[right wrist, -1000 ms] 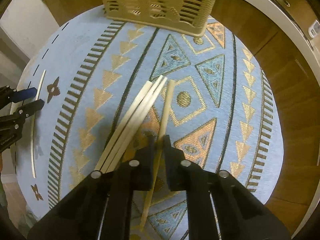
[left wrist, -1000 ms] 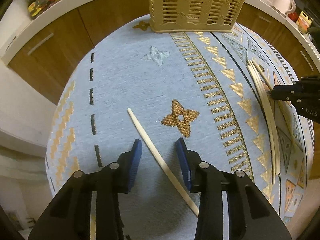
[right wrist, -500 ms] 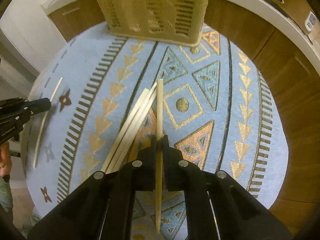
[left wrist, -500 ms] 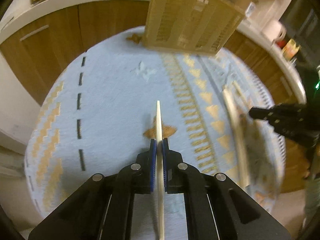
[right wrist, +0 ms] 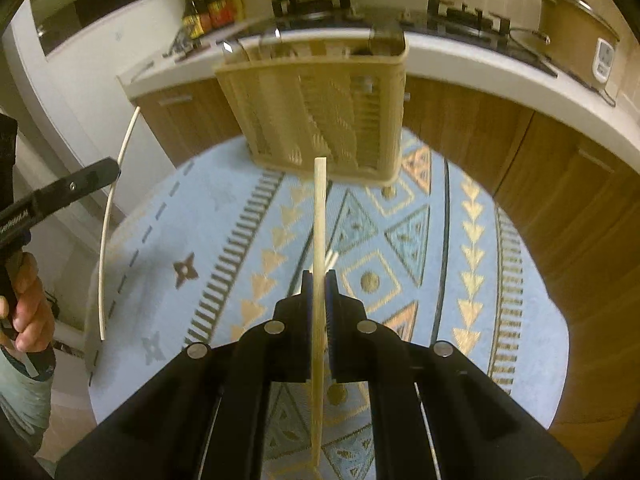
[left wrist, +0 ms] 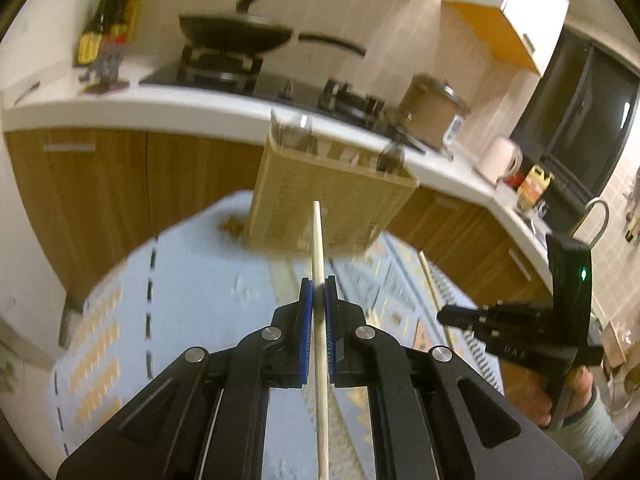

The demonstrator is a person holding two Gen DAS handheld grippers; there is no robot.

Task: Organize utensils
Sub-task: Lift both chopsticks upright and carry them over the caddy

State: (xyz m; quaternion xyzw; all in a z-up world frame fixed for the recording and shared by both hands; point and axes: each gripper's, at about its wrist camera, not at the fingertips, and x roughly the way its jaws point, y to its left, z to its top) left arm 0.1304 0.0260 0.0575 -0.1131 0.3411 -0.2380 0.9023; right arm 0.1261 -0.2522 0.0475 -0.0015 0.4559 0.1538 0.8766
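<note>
The left claw (left wrist: 319, 286) is clenched on a pale chopstick (left wrist: 319, 248), which runs straight ahead between its blue pads (left wrist: 306, 300) and points at the slatted beige utensil basket (left wrist: 332, 200) standing ahead on the patterned blue cloth (left wrist: 192, 280) of the worktop. The right claw (right wrist: 319, 280) likewise grips a second chopstick (right wrist: 319, 216), aimed at the same basket. Just beyond its tips, more chopsticks (right wrist: 333, 258) lie on the cloth.

A black pan (left wrist: 236, 32) is seen on the stove (left wrist: 224, 68) at upper left; sauce bottles (right wrist: 208, 4) are stood beside it.
</note>
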